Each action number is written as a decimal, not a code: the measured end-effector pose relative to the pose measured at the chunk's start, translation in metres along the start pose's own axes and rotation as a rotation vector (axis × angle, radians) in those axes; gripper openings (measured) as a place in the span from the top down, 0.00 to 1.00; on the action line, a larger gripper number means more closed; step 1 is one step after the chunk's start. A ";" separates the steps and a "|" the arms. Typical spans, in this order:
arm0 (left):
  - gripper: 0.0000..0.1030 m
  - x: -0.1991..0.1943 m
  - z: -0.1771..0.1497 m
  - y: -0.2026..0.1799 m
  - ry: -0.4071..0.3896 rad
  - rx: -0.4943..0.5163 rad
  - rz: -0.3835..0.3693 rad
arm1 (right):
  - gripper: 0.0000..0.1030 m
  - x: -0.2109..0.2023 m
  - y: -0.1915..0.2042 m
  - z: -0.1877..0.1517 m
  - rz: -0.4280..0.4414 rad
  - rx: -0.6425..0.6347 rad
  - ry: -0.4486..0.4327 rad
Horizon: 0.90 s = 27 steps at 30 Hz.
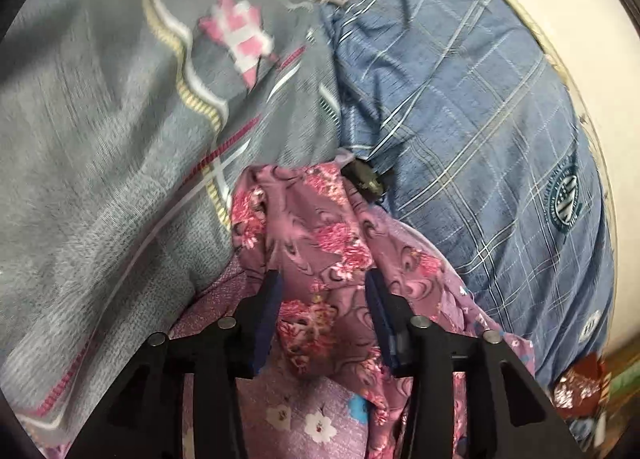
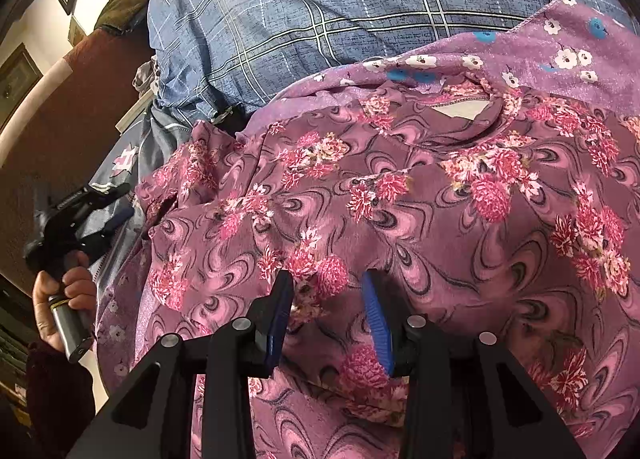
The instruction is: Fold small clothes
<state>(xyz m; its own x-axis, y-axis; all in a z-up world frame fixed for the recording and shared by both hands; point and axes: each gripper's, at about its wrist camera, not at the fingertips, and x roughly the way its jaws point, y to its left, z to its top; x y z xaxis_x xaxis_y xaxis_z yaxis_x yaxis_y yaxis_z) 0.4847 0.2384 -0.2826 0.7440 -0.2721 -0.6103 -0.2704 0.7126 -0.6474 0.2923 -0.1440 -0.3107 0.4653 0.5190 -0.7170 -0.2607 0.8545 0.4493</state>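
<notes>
A pink floral garment (image 2: 440,199) lies spread on the bed, its neck opening (image 2: 460,109) toward the far side. My right gripper (image 2: 328,291) is shut on a raised fold of it near the hem. In the left wrist view a bunched sleeve end of the garment (image 1: 312,227) lies between the fingers of my left gripper (image 1: 324,287), whose jaws stand apart without pressing it. The right wrist view shows the left gripper (image 2: 120,203) at the garment's left edge, held by a hand (image 2: 60,291).
A purple sheet with white flowers (image 2: 560,39) lies under the garment. Beyond it is a blue checked cover (image 1: 460,99), and a grey patterned blanket (image 1: 100,139) fills the left. A small dark object (image 1: 366,179) sits by the sleeve. A brown panel (image 2: 80,119) stands at the bed's left.
</notes>
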 end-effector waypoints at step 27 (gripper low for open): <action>1.00 -0.038 -0.012 -0.071 -0.041 0.120 -0.210 | 0.62 -0.005 0.001 0.000 0.011 0.003 -0.018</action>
<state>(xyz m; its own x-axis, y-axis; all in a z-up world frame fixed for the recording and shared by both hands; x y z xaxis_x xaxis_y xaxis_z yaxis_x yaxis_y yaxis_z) 0.4684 0.1901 -0.2191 0.8010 -0.3975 -0.4477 -0.0349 0.7155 -0.6978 0.2899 -0.1463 -0.3065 0.4777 0.5278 -0.7023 -0.2637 0.8487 0.4585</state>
